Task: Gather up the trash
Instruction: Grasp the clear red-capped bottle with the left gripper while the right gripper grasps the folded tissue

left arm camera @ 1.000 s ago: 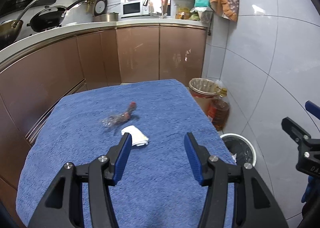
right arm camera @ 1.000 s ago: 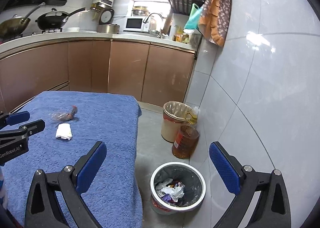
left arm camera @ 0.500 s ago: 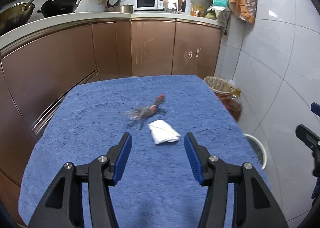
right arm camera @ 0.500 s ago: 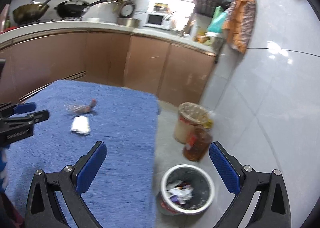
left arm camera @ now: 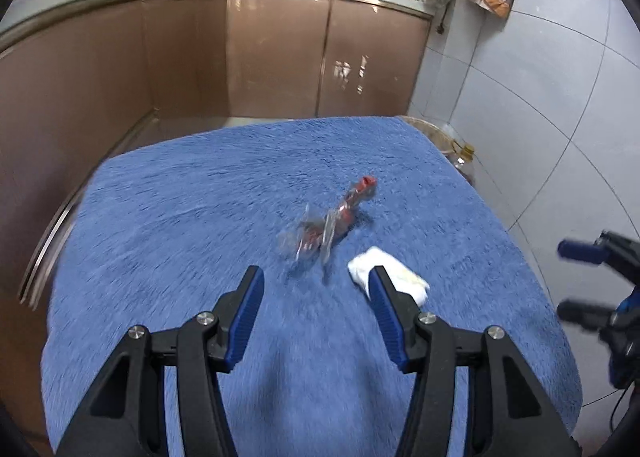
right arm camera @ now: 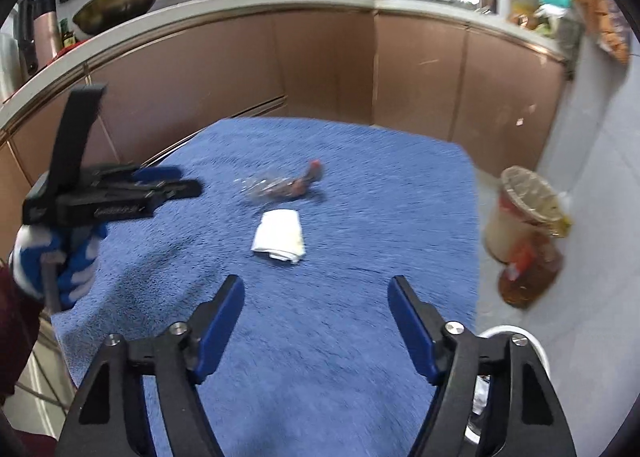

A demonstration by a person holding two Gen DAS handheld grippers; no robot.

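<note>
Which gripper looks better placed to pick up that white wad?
Probably the right gripper: the white wad lies just ahead of its empty, closing jaws. The left gripper points nearer the clear wrapper.

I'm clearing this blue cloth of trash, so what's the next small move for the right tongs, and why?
Probably ease the right tongs forward and down over the white wad. It lies loose on the blue cloth just ahead of them, nothing sits between the closing jaws, and the left tongs line up nearer the clear wrapper.
</note>
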